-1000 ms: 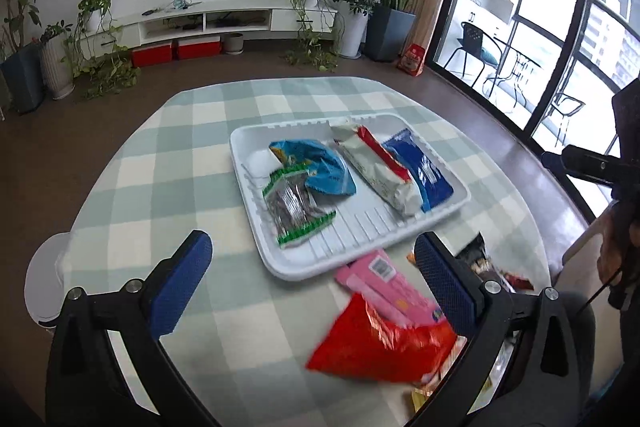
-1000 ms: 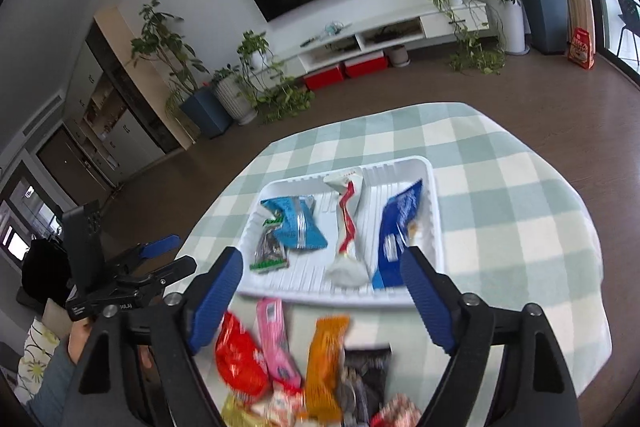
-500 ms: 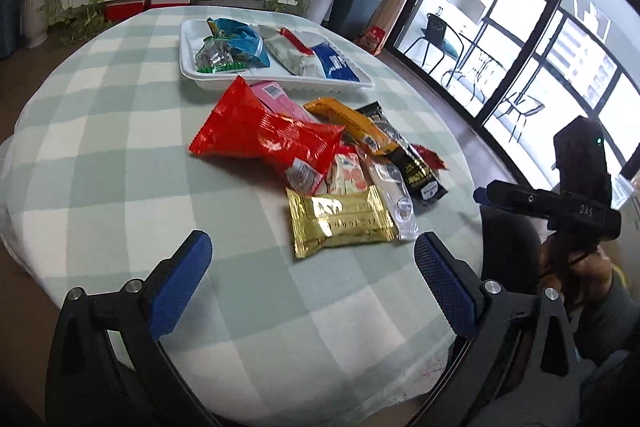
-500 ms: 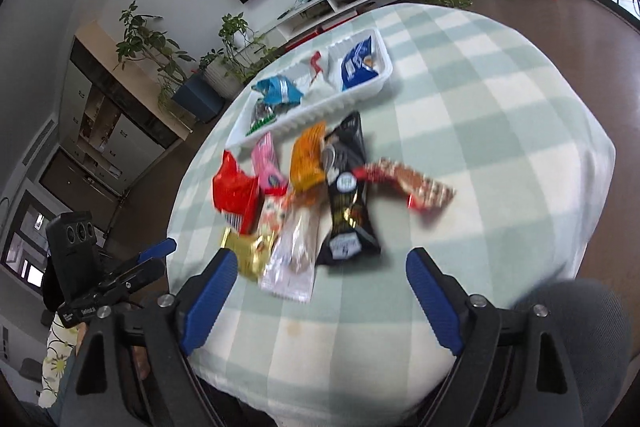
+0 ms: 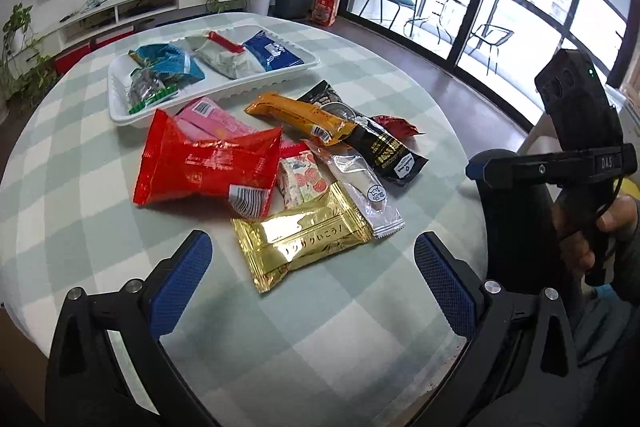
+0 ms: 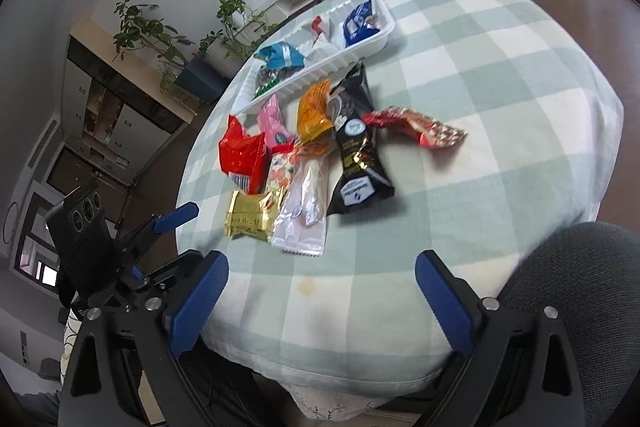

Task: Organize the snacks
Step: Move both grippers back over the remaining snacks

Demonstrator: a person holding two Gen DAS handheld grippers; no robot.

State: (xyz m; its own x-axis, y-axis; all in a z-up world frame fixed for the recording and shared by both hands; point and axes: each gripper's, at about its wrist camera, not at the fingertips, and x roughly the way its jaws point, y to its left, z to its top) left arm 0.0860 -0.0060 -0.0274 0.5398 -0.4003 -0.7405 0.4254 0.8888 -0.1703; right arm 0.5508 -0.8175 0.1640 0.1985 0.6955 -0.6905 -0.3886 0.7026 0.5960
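**Both grippers open above a snack pile, tray part-filled**

Left gripper (image 5: 308,267) hangs with jaws spread wide and nothing between them, over the near edge of the checked tablecloth (image 5: 72,187), just short of a gold packet (image 5: 300,239). Right gripper (image 6: 320,291) has just been opening its jaws, nothing between them; it sits over the near table edge beside a grey chair back (image 6: 580,267).

Only the left view shows the balcony windows (image 5: 520,7) and the hand (image 5: 592,227) on the right tool's handle. Only the right view shows the wooden cabinet (image 6: 108,95) and the full crinkled red wrapper (image 6: 416,127) lying apart from the pile.

Writing: gold packet carries Japanese characters, not legible enough to quote; the right tool's side reads "DAS". Barcodes show on the red bag (image 5: 208,167) and orange packet (image 5: 300,115).

Count: white tray (image 5: 120,107) at the far side holds four packets – green-trimmed, light blue, white-and-red, dark blue. Loose pile between tray and grippers: eight – red bag, pink packet (image 5: 212,115), orange, black packet (image 5: 376,143), clear packet (image 5: 360,183), floral packet (image 5: 302,179), gold, red wrapper.
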